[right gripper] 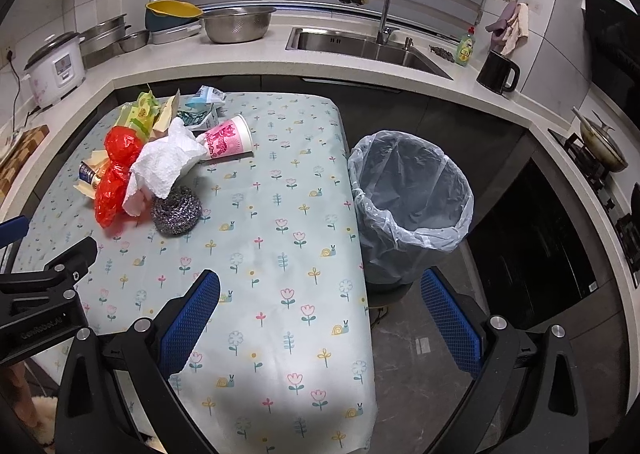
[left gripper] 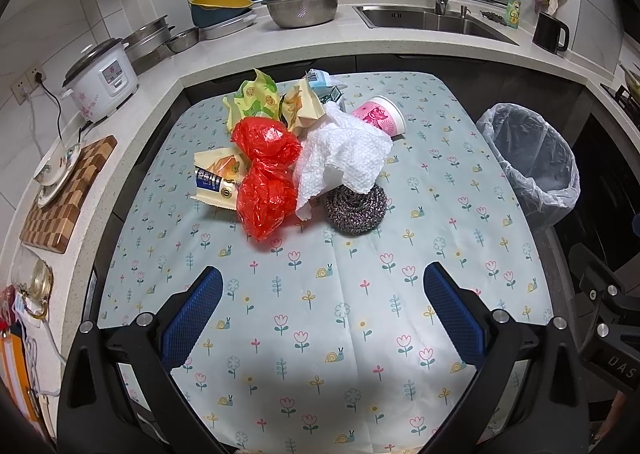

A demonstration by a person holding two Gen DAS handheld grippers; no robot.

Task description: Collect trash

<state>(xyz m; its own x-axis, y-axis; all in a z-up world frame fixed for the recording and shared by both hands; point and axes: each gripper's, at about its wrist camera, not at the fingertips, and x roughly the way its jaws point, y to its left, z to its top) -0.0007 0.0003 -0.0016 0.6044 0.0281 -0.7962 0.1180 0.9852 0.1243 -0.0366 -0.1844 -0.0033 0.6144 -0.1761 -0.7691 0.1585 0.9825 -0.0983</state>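
left of the plastic-lined grey trash bin (right gripper: 408, 198), we hold the left gripper (left gripper: 322, 310) and right gripper (right gripper: 320, 312) fingers wide, empty, short of the crumpled red plastic bag (left gripper: 266, 182).

Home kitchen: sink (right gripper: 362, 44) with faucet (right gripper: 376, 6), rice cooker (left gripper: 102, 80), stove (right gripper: 600, 158).

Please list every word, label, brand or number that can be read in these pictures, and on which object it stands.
"DAS": on the right gripper's black body, cut off at the frame edge.
"GenRobot.AI": on the left gripper's black body, faint.
Snack wrappers, pink paper cup, dish soap bottle, rice cooker panel: print too small or blurred.
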